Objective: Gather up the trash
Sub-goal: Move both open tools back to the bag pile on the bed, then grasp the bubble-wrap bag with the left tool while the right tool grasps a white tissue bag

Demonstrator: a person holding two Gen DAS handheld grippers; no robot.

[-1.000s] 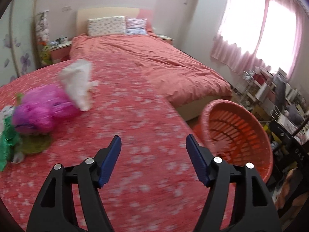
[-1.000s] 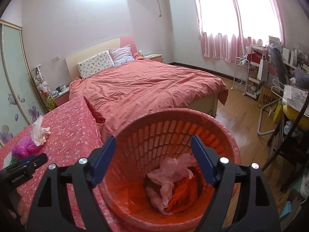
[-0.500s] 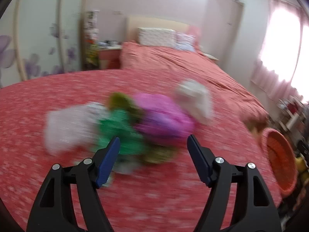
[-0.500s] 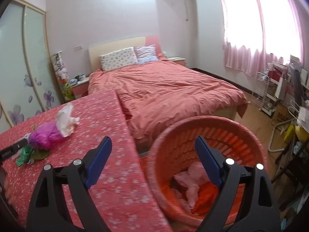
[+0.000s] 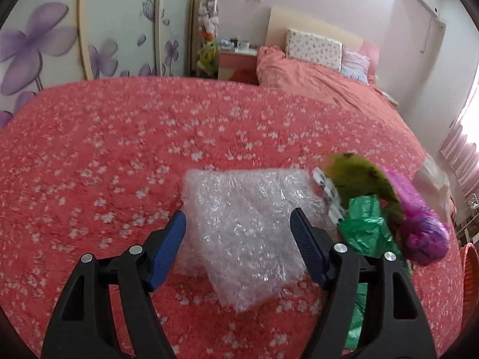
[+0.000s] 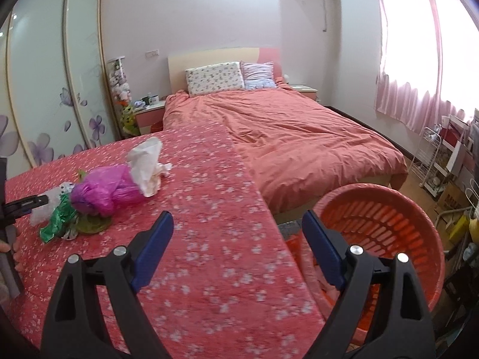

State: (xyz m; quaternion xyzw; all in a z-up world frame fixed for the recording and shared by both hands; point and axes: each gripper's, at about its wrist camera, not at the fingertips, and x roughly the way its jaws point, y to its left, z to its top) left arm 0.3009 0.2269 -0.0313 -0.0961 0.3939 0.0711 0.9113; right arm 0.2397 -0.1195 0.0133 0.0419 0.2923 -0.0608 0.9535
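Observation:
A clear bubble wrap sheet [image 5: 248, 227] lies on the red flowered tablecloth [image 5: 119, 149]. My left gripper [image 5: 238, 251] is open with the wrap between its blue fingers. To its right lie a green foil wrapper [image 5: 368, 227], a yellow-green piece [image 5: 356, 173], a magenta plastic bag [image 5: 422, 227] and white crumpled paper [image 5: 431, 176]. The right wrist view shows the same pile: magenta bag [image 6: 104, 188], white paper [image 6: 146, 161], green foil [image 6: 58, 218]. My right gripper [image 6: 238, 251] is open and empty over the table's right edge, beside the orange basket [image 6: 386, 230].
A bed with a coral cover [image 6: 293, 131] stands behind the table. A wardrobe with purple flowers [image 5: 60, 39] is at left. A nightstand [image 6: 148, 112] and a wire rack [image 6: 431, 155] with clutter line the room's sides.
My left gripper swung left from the basket side across the trash pile and closed in on the bubble wrap. My right gripper moved left from over the basket to the table's edge.

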